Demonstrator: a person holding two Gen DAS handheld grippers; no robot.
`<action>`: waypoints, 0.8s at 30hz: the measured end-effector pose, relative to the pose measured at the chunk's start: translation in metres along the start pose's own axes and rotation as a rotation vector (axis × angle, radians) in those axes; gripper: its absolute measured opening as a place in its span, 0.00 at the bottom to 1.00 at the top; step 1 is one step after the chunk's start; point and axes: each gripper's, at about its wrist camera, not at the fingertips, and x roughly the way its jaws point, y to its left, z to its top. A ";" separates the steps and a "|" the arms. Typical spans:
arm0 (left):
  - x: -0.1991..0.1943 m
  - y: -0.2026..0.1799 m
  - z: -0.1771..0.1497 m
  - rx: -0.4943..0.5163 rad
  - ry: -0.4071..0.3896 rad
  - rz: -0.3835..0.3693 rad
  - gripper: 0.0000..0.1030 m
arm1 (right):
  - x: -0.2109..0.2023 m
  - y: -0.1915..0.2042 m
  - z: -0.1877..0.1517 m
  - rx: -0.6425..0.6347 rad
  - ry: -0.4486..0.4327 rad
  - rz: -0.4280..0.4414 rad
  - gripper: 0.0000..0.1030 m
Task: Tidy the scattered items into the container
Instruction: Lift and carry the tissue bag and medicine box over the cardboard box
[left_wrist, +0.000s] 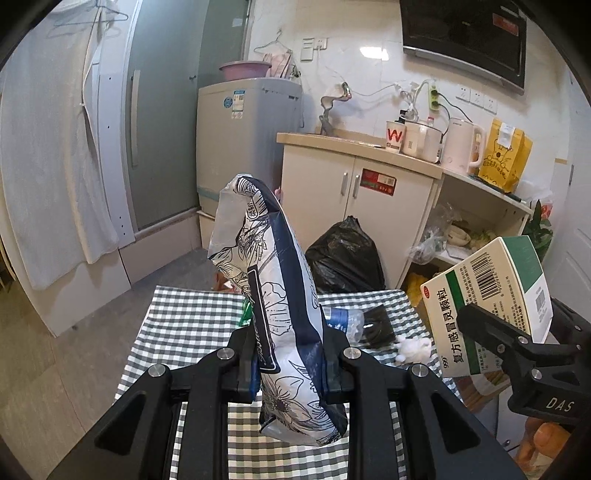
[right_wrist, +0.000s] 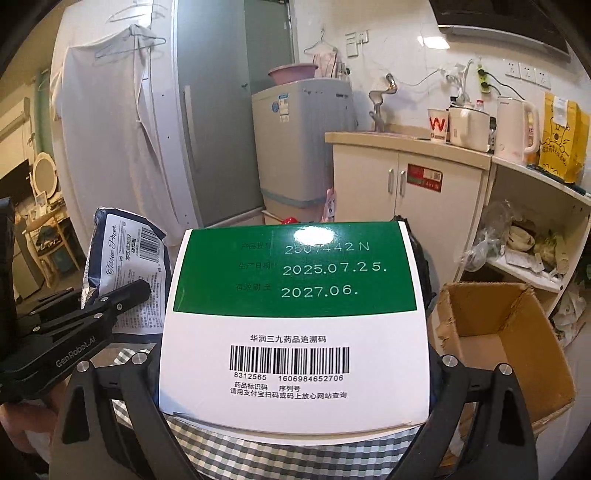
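Observation:
My left gripper (left_wrist: 291, 369) is shut on a blue-and-white floral tissue pack (left_wrist: 273, 280), held upright above the checked tablecloth (left_wrist: 184, 317). On the cloth behind the pack lie a crushed plastic bottle (left_wrist: 347, 319), a black item (left_wrist: 380, 325), a white fluffy wad (left_wrist: 413, 349) and a green wrapper (left_wrist: 245, 314). My right gripper (right_wrist: 295, 369) is shut on a green-and-white medicine box (right_wrist: 295, 295), lifted off the table. An open cardboard box (right_wrist: 480, 286) stands low to the right of it. The tissue pack (right_wrist: 129, 251) and left gripper (right_wrist: 125, 299) show at the left.
Beyond the table, a black rubbish bag (left_wrist: 343, 254) sits on the floor in front of a white cabinet (left_wrist: 369, 206). A washing machine (left_wrist: 240, 147) stands further left. Open shelves (right_wrist: 535, 243) with bags are behind the cardboard box. The medicine box (left_wrist: 491, 295) hangs right of the tissue pack.

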 end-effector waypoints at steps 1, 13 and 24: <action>-0.001 -0.002 0.001 0.001 -0.004 0.000 0.22 | -0.001 -0.002 0.001 0.001 -0.004 -0.002 0.92; 0.011 -0.041 0.013 0.029 -0.024 -0.013 0.22 | -0.018 -0.039 0.005 0.033 -0.040 -0.072 0.92; 0.028 -0.085 0.023 0.066 -0.014 -0.046 0.22 | -0.021 -0.085 0.009 0.068 -0.048 -0.137 0.92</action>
